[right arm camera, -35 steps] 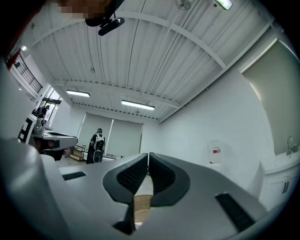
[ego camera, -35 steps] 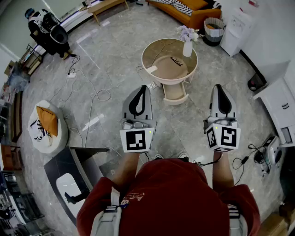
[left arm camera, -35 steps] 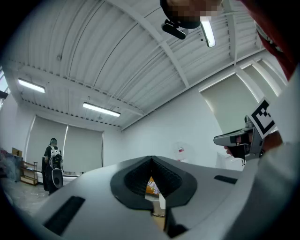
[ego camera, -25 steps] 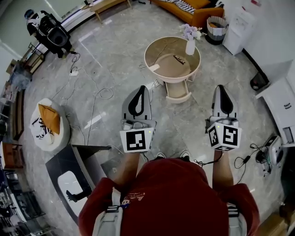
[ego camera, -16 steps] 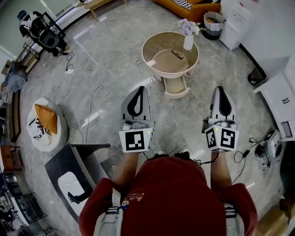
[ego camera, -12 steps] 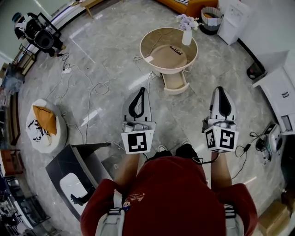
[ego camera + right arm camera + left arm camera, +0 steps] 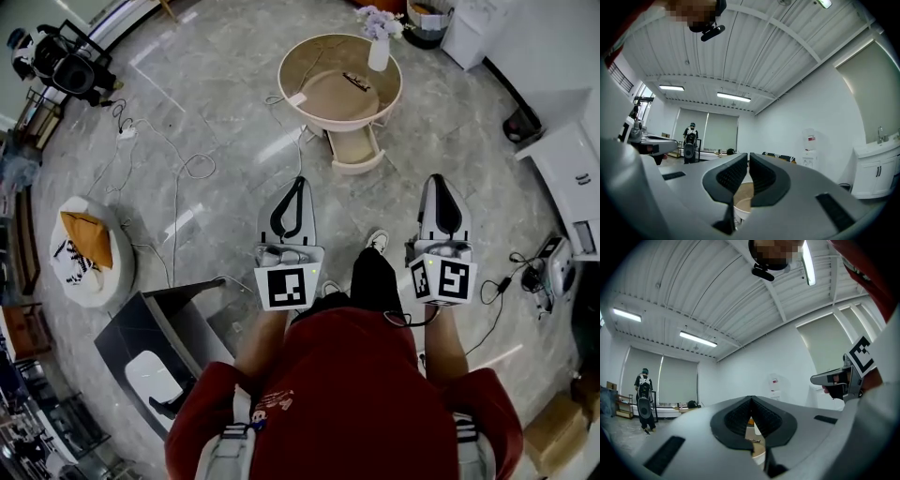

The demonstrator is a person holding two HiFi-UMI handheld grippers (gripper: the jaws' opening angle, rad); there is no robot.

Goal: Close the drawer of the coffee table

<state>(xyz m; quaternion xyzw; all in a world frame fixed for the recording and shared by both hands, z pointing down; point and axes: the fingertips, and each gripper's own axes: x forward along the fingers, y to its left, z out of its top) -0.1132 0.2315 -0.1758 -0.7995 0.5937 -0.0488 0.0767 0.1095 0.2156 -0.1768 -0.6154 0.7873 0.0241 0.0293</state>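
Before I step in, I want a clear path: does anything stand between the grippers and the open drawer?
Nothing visible does. Bare floor lies between the left gripper, the right gripper and the open drawer; the loose cable lies off to the left.

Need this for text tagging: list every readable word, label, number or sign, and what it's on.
Nothing here reads legibly.
Red shirt: pale print, too blurred to read.
White dispenser: red label, too small to read.
Cubes on left gripper and right gripper: square marker patterns, no letters.
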